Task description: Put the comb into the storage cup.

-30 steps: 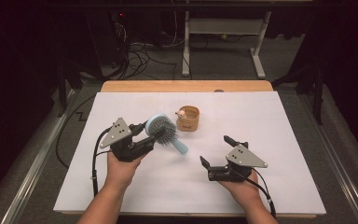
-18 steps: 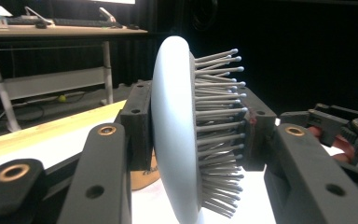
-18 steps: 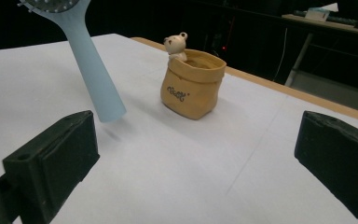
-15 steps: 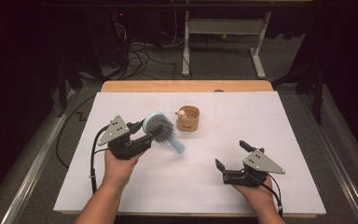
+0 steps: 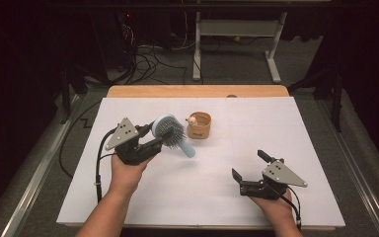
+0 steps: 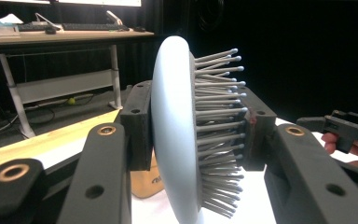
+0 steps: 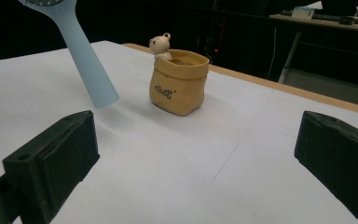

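My left gripper (image 5: 154,137) is shut on the round head of a light blue hairbrush (image 5: 169,131). The brush's handle (image 5: 185,148) slants down toward the table's middle. In the left gripper view the brush head (image 6: 179,130) sits edge-on between the two pads, grey bristles (image 6: 216,121) pointing right. A tan sack-shaped pot with a small bear figure (image 5: 199,124) stands just behind the brush on the white table. My right gripper (image 5: 250,164) rests low at the front right, open, with nothing between its fingers. In the right gripper view the pot (image 7: 178,81) and the brush handle (image 7: 89,65) lie ahead.
White sheet (image 5: 276,128) covers the table, with a wooden edge (image 5: 197,91) along the back. Beyond it are a dark floor with cables (image 5: 148,54) and a white desk frame (image 5: 237,34). The right gripper's fingers (image 6: 342,128) reach into the left gripper view at the right.
My right gripper has shifted right and toward the front edge of the table. The left gripper with the brush has stayed about where it was.
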Available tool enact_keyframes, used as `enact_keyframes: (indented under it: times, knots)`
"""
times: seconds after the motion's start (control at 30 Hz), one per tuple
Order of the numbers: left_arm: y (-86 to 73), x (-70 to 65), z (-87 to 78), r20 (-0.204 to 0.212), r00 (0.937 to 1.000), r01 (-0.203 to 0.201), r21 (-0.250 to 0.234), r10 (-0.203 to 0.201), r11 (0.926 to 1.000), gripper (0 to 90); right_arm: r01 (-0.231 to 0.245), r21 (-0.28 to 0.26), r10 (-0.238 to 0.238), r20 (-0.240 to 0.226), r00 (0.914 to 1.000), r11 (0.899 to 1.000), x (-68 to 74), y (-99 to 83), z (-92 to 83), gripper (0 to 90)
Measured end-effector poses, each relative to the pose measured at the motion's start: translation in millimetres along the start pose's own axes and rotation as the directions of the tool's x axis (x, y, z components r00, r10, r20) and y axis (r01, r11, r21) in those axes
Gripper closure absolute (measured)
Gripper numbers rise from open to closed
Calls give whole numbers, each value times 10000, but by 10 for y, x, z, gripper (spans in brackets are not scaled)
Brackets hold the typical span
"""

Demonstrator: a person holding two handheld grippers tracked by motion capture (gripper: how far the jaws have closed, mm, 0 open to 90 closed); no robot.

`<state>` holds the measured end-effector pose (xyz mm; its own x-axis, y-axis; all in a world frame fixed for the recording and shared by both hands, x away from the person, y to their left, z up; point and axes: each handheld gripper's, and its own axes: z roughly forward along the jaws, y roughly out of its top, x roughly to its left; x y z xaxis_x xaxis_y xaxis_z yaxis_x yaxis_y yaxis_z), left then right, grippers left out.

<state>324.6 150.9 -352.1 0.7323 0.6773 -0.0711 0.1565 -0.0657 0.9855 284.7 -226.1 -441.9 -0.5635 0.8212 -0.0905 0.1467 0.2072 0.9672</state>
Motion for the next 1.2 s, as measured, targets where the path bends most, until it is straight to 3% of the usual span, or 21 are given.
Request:
enact_keyframes:
  times: [1.2]
  knots:
    - [384,50,173,-256,9994,-253,-207,248,9995,564,-87,8,87,12,10000,10000,-17,-6,-10,0]
